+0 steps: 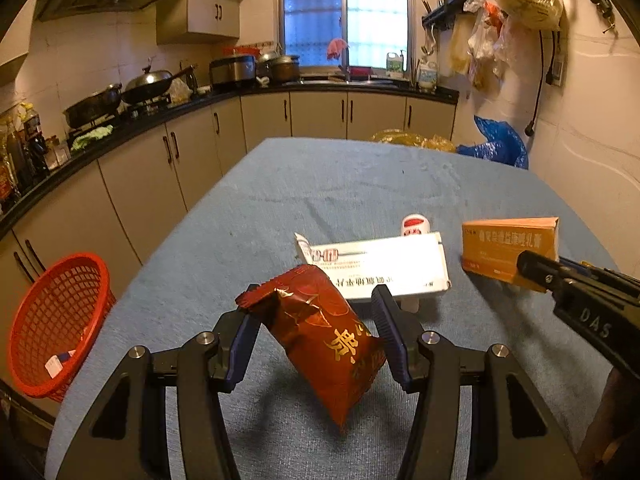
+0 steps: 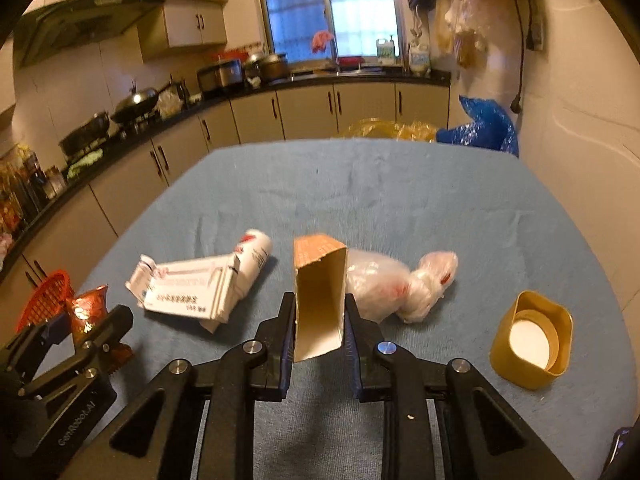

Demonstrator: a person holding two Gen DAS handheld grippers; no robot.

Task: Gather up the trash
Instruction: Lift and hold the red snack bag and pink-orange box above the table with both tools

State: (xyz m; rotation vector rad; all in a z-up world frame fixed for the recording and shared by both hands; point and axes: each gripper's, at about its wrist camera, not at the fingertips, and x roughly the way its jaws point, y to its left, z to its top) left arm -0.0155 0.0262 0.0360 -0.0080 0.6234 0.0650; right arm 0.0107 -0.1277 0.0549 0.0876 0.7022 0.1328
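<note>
Fingers (image 2: 355, 332) pinch orange box (image 2: 319, 300); left ones hold wrapper (image 1: 320, 336).

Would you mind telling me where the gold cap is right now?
In the right wrist view, the gold cap sits on the blue tablecloth, right of the crumpled plastic bag.

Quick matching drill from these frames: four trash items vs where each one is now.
Items:
1. red wrapper
2. orange box
3. gold cap
4. white box

States:
A. lying on the table, leaning on a white bottle
B. between the right gripper's fingers
C. between the left gripper's fingers
D. on the table, open side up

Pairs: 1-C, 2-B, 3-D, 4-A
</note>
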